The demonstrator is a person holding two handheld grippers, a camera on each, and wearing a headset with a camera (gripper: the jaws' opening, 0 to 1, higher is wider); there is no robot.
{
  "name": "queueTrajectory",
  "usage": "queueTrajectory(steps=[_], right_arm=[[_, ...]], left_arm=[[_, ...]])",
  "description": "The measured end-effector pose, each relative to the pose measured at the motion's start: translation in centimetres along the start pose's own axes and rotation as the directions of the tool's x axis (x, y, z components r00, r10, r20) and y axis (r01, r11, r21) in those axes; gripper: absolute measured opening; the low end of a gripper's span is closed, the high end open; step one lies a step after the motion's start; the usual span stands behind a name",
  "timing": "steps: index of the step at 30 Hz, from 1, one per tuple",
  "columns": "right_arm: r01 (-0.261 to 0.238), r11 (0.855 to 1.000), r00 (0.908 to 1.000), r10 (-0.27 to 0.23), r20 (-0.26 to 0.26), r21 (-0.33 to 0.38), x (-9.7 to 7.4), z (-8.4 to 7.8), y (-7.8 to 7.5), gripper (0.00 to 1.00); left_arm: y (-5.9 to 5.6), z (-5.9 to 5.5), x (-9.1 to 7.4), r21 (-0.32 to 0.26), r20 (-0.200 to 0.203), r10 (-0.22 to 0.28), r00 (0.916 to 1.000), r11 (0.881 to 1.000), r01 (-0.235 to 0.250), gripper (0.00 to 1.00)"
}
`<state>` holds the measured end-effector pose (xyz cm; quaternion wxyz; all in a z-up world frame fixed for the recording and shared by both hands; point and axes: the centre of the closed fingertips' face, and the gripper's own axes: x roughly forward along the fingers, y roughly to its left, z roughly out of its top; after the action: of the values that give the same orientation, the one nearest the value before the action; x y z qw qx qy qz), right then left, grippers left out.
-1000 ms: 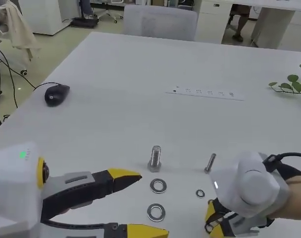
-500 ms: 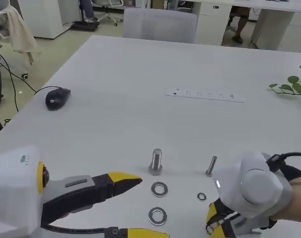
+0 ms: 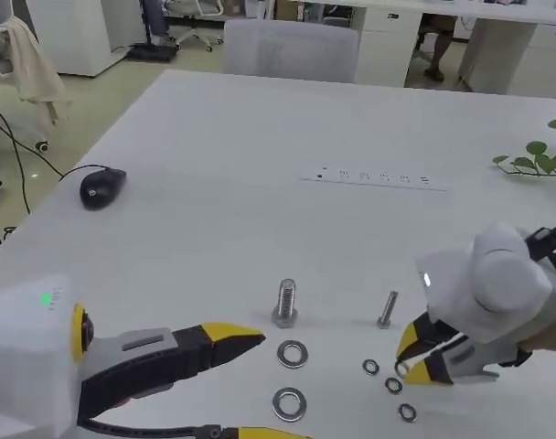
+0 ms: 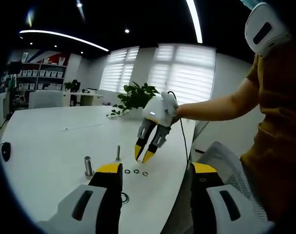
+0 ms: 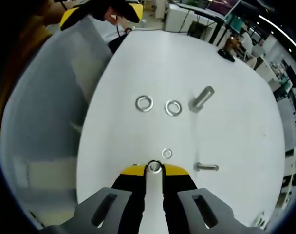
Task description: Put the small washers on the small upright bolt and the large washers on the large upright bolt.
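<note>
Head view: the left gripper (image 3: 252,384) sits low at the near edge of the white worktop (image 3: 223,219), jaws spread wide and holding nothing. The large bolt (image 3: 285,304) and the small bolt (image 3: 388,309) stand upright, apart from each other. Two large washers (image 3: 292,353) lie flat on the near side of the large bolt, and three small washers (image 3: 393,385) lie near the small bolt. The right gripper (image 3: 415,359) hangs just over those three.

Left gripper view: the right gripper points its tips down above the three small washers.

Right gripper view: its jaws are pinched on a fourth small washer (image 5: 154,167). Another small washer lies just ahead, with the large washers beyond.
</note>
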<state>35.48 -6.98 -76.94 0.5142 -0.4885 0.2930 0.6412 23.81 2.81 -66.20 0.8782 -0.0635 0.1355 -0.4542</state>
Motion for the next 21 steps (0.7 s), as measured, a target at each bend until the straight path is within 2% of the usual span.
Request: queueTrajectory(steps=[10, 15, 21], right_arm=[[0.084, 0.996, 0.9965, -0.083, -0.007, 0.027, -2.3, -0.5, -4.4, 0.12], [0.103, 0.994, 0.9947, -0.103, -0.008, 0.038, -2.3, 0.1, -5.9, 0.12], [0.101, 0.994, 0.9948, -0.101, -0.008, 0.04, -1.9, 0.4, -6.7, 0.12]], left_arm=[[0.1, 0.1, 0.1, -0.001, 0.0, -0.002, 1.0, 1.0, 0.002, 0.55], [0.2, 0.1, 0.1, -0.003, 0.002, 0.0, 1.0, 1.0, 0.0, 0.55], [0.4, 0.0, 0.0, -0.006, -0.001, 0.002, 1.0, 1.0, -0.002, 0.55]])
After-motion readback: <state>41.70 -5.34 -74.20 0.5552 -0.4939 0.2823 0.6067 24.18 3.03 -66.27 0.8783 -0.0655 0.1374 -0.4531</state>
